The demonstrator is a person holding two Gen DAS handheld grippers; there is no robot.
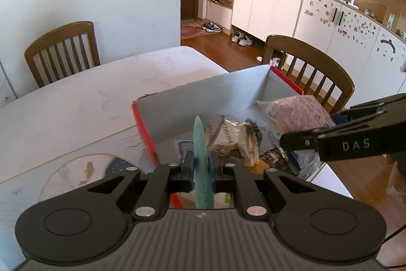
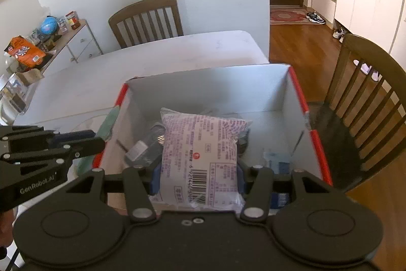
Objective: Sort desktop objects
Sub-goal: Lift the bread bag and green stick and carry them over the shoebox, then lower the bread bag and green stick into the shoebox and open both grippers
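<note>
Left tool (image 1: 201,170) clamped on a teal stick (image 1: 201,161); right tool (image 2: 197,173) clamped on a purple-print packet (image 2: 203,156), both over the box (image 2: 203,90).

Stick stands upright between the left pads, "CLEAN" printed low on it, tip pointing over the box's near left corner. Packet sits flat between the right pads, barcode end toward the camera, far end reaching over the box interior. Box is white inside with red rims, on the table (image 1: 88,98) at its right end; inside lie a silver wrapper (image 1: 232,141), a small blue item (image 2: 279,164) and other bits too blurred to name. Each tool shows at the edge of the other's view. Wooden chairs (image 2: 146,19) stand behind and to the right of the table.
</note>
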